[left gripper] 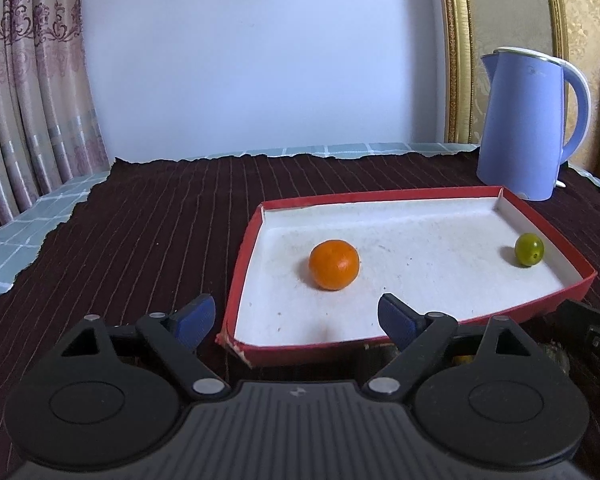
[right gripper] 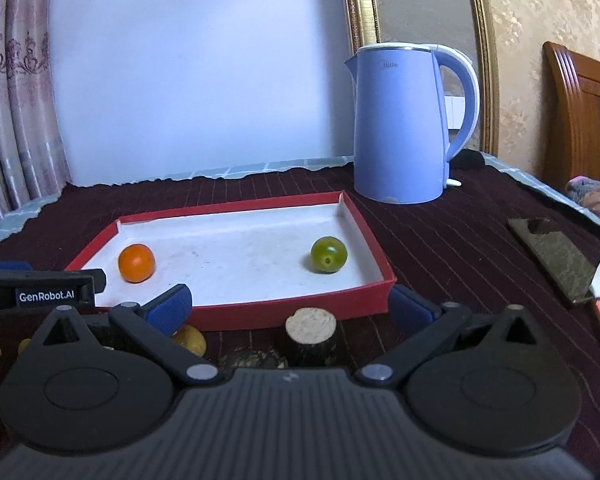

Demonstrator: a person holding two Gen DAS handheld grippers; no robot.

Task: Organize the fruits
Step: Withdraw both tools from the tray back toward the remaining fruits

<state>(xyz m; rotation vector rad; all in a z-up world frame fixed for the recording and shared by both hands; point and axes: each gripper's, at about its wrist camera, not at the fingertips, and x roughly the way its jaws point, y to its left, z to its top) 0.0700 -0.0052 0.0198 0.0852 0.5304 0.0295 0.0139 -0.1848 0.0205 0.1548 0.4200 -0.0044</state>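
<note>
Orange fruit (left gripper: 334, 265) and green fruit (left gripper: 529, 249) lie well apart in red-walled tray (left gripper: 236, 264)

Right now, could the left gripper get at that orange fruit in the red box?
Probably yes. The left gripper is open and empty, pointed at the orange fruit, which sits alone inside the red box; only the low near wall lies between them.

Dark striped cloth (right gripper: 452, 240) — red tray (right gripper: 364, 220), blue kettle (right gripper: 400, 128)

Plain white wall (left gripper: 260, 60); patterned pink curtain (left gripper: 24, 92) left; ornate gilt frame (right gripper: 485, 60); carved brown wooden headboard (right gripper: 580, 120) right.
</note>
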